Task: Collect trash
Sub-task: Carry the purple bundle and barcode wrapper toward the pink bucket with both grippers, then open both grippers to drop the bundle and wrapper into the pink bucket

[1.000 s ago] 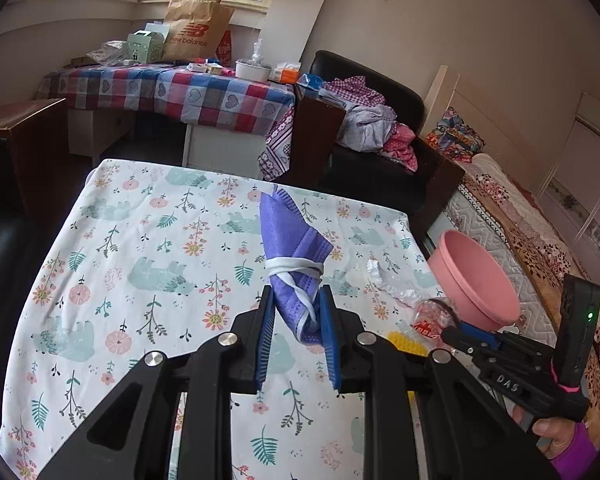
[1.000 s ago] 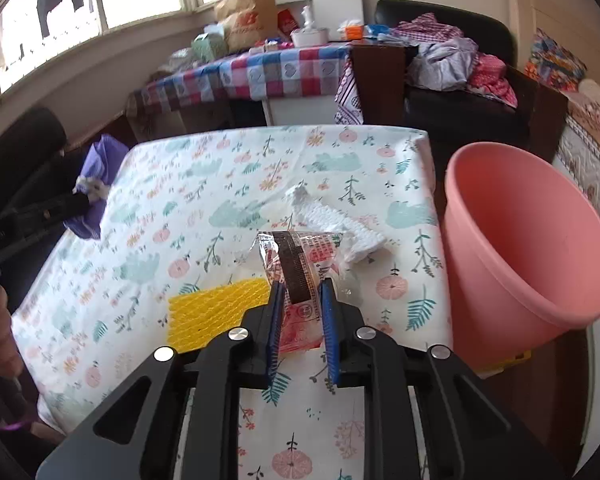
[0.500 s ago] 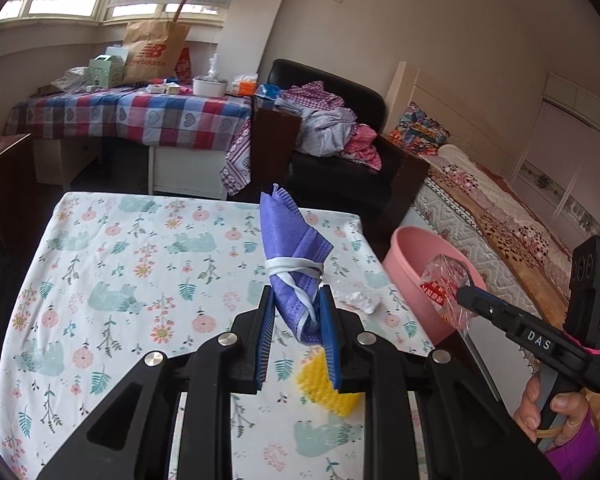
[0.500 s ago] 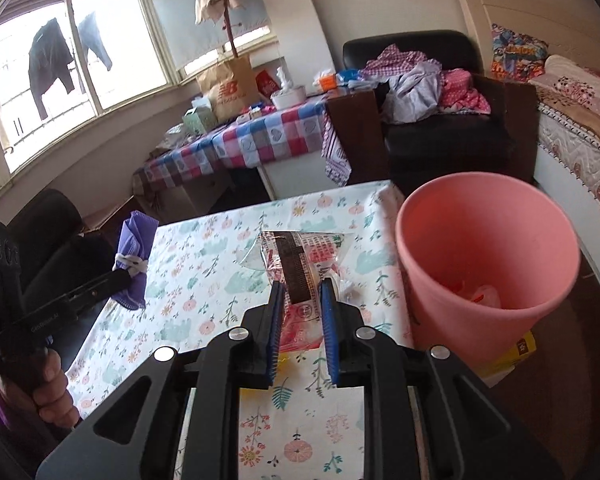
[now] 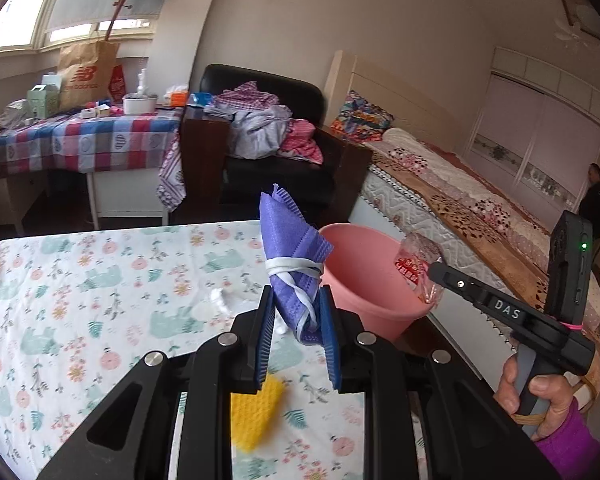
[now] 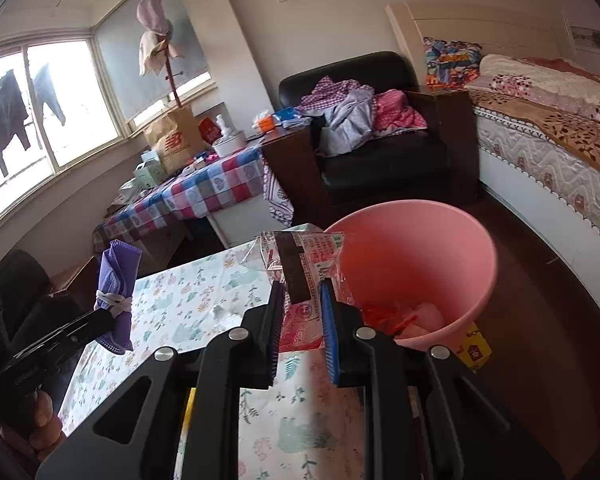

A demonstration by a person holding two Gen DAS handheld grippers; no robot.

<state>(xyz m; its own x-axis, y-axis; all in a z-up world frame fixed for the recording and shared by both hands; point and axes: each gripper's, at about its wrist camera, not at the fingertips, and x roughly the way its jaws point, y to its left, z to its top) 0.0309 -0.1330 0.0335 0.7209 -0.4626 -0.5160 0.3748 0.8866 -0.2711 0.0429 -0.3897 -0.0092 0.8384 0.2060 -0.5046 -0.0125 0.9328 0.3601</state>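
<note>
Nearest in the left wrist view, the left claw (image 5: 296, 336) pinches a folded purple face mask (image 5: 290, 248) bound with its white ear loops, the mask standing upright from between the blue pads above the bench (image 5: 80, 280) with its floral cloth. Below that claw a yellow mesh piece (image 5: 256, 412) lies on the cloth, and a little farther on sits a crumpled white scrap (image 5: 220, 296). The right claw (image 6: 302, 320) is pressed onto a clear snack wrapper (image 6: 300, 256) with red print and a dark strip, held up just beside the near rim of the pink bin (image 6: 420, 248). The bin stands off the bench's far right corner, with red and white rubbish lying in its bottom. Beyond it are a black armchair (image 6: 380, 160) heaped with clothes, a checked side table (image 6: 204, 192) and a bed (image 6: 560, 140).
</note>
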